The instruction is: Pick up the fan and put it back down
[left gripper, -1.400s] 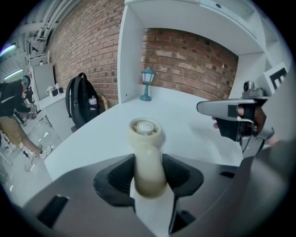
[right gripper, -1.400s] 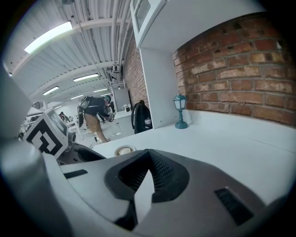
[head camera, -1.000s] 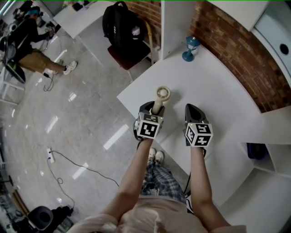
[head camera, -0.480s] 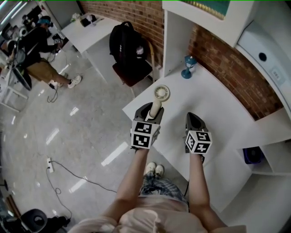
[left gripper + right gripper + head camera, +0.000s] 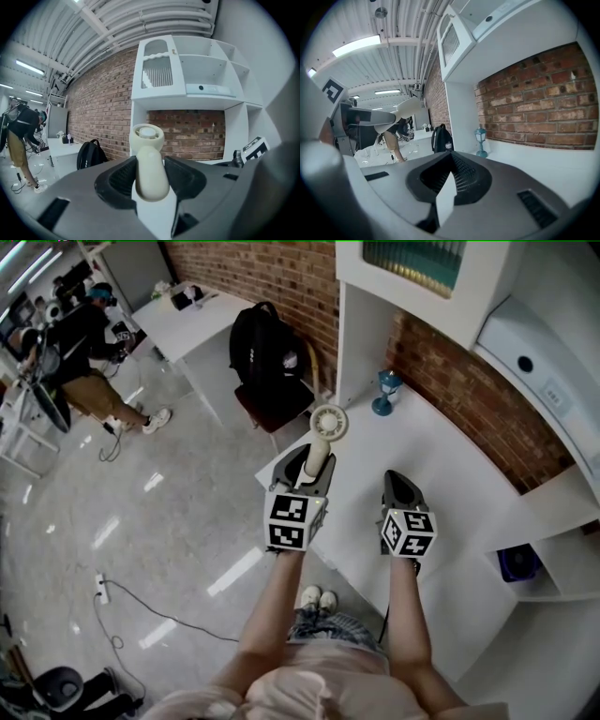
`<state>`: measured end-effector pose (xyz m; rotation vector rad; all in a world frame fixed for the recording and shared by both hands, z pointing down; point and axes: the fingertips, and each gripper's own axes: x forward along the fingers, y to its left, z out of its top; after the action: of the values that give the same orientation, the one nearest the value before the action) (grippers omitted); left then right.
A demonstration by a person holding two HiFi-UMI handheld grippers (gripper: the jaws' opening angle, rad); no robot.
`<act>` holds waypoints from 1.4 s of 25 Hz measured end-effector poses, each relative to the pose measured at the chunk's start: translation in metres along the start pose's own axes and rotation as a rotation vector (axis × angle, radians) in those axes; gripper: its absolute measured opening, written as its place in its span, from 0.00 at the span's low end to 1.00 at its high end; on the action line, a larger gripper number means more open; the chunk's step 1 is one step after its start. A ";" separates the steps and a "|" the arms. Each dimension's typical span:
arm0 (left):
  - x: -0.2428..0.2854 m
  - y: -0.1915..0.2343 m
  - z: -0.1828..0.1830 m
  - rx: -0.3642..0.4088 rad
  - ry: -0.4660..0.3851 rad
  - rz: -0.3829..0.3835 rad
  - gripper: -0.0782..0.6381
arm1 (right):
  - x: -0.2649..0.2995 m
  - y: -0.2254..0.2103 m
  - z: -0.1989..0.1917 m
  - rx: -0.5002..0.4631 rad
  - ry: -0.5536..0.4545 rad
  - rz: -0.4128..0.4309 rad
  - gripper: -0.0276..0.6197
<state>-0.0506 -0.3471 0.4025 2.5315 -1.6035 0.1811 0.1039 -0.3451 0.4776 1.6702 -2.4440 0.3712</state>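
One white desk (image 5: 450,456) has a side cubby (image 5: 565,563) holding a dark blue object (image 5: 516,563). The left gripper (image 5: 314,457) is clamped on the handle of the cream fan (image 5: 328,422), held above the desk's left corner. The right gripper (image 5: 399,480) has its jaws together, empty.

White table (image 5: 450,465), small blue lamp (image 5: 384,393), perhaps a lantern, upright by brick wall (image 5: 469,381)

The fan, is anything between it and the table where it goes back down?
Nothing visible. The left gripper holds the fan raised; the table below is bare, the blue lamp stands apart by the wall.
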 end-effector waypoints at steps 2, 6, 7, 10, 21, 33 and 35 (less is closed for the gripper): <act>0.002 0.000 -0.001 -0.002 0.003 -0.003 0.40 | 0.001 0.000 0.000 0.000 0.001 -0.001 0.07; 0.010 -0.001 -0.010 -0.008 0.029 -0.008 0.40 | 0.004 -0.005 -0.003 0.005 0.011 -0.004 0.07; 0.012 -0.001 -0.014 -0.011 0.037 -0.010 0.40 | 0.005 -0.006 -0.005 0.006 0.014 -0.003 0.07; 0.020 -0.002 -0.028 -0.021 0.061 -0.013 0.40 | 0.011 -0.009 -0.012 0.010 0.024 -0.001 0.07; 0.044 -0.005 -0.109 -0.073 0.205 -0.026 0.40 | 0.031 -0.010 -0.052 0.023 0.108 0.010 0.07; 0.068 -0.009 -0.212 -0.128 0.391 -0.040 0.40 | 0.046 -0.009 -0.106 0.014 0.197 0.009 0.07; 0.072 -0.012 -0.230 -0.138 0.436 -0.048 0.40 | 0.048 -0.009 -0.114 0.010 0.212 0.006 0.07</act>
<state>-0.0159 -0.3639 0.6409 2.2250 -1.3338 0.5531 0.0933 -0.3578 0.6003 1.5410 -2.2967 0.5331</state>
